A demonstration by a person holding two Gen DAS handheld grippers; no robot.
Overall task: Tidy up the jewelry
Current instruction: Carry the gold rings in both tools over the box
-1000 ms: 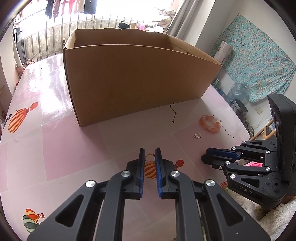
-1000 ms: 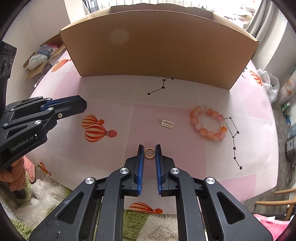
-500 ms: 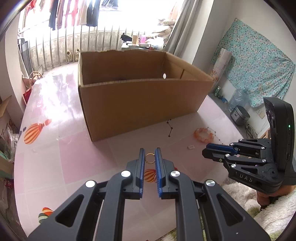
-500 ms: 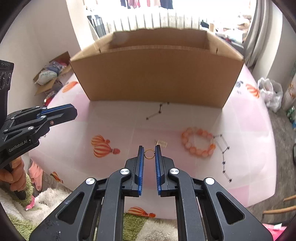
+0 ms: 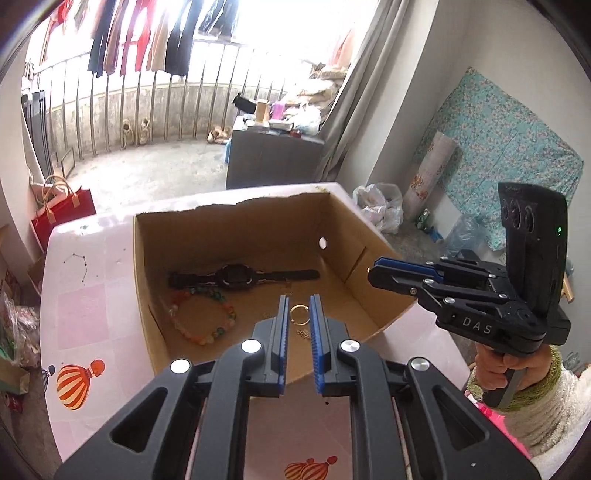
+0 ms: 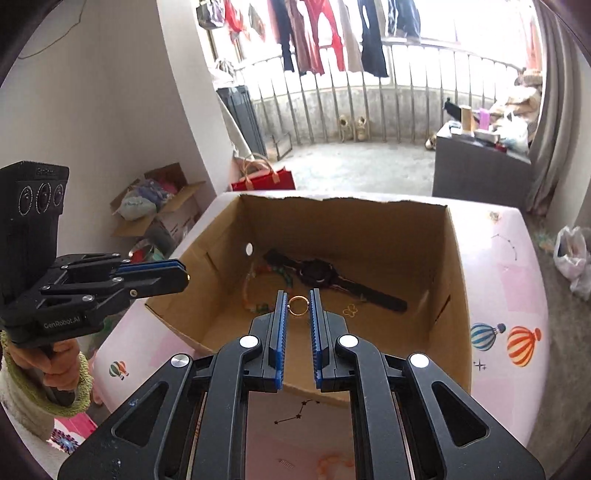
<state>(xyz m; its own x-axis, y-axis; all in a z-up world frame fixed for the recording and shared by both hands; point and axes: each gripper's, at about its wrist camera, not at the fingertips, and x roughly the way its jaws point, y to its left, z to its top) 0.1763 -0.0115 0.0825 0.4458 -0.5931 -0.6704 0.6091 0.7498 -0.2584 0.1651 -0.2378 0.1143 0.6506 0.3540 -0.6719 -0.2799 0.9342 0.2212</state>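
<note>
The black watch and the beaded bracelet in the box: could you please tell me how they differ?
The watch is black and lies stretched out straight; the beaded bracelet is multicoloured and lies in a loop. The watch lies nearer the far wall than the bracelet does. Both rest on the floor of the cardboard box.

Bright railed balcony (image 5: 155, 110), hanging clothes (image 6: 332, 33), grey cabinet (image 5: 269, 155), white walls (image 6: 110, 92)

Gold ring (image 5: 298, 314) pinched in each tool, above open cardboard box (image 5: 258, 229) holding black watch (image 5: 236, 276), bead bracelet (image 5: 201, 314).
</note>
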